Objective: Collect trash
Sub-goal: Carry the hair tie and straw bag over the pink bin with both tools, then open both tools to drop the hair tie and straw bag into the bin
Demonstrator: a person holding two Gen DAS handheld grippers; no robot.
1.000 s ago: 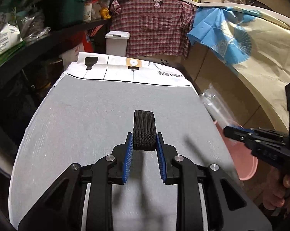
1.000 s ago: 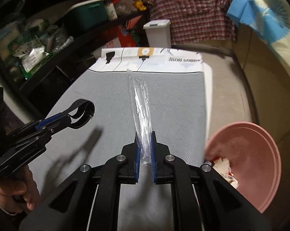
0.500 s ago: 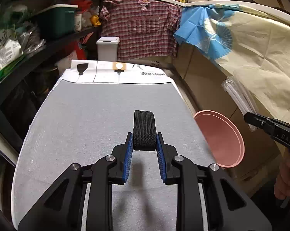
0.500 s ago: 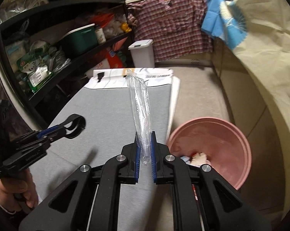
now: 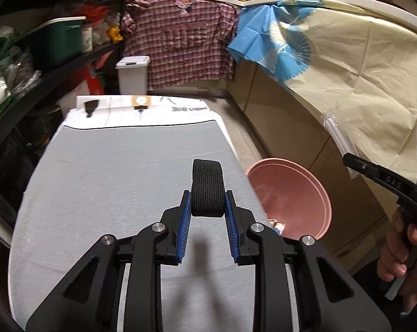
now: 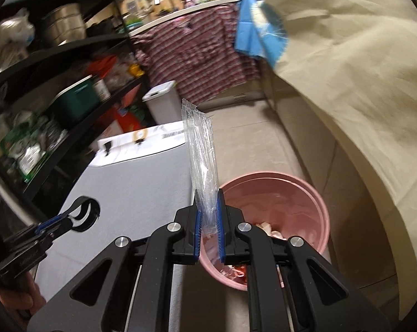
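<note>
- The wrapper (image 6: 203, 163), a clear plastic sleeve, stands upright at the centre of the right wrist view, pinched at its lower end by the right gripper (image 6: 208, 221); its jaws are closed on it.
- Just right of and below those jaws sits the pink bin (image 6: 317, 202), with scraps of trash (image 6: 266, 228) already at the bottom (white and reddish bits, too small to name).
- The wrapper is held by one end, probably so it falls free once the jaws part; it looks close to over the bin's near rim, though I cannot tell whether it is fully above the opening.
- The left gripper (image 5: 208, 207), at lower centre of the left wrist view, has its jaws closed on a black band (image 5: 207, 191), a woven loop standing up between the blue pads (image 5: 184, 232).
- It hangs above the grey board (image 5: 111, 182), to the left of the bin, likely waiting its turn.
- The board fills the middle of that view, with a white printed strip (image 5: 142, 110) at its far end.
- Around it: dark shelves (image 5: 59, 69) at upper left, a white lidded bin (image 5: 132, 74) and a plaid shirt (image 5: 180, 41) at top centre, a cream sheet (image 5: 360, 69) draped at right.
</note>
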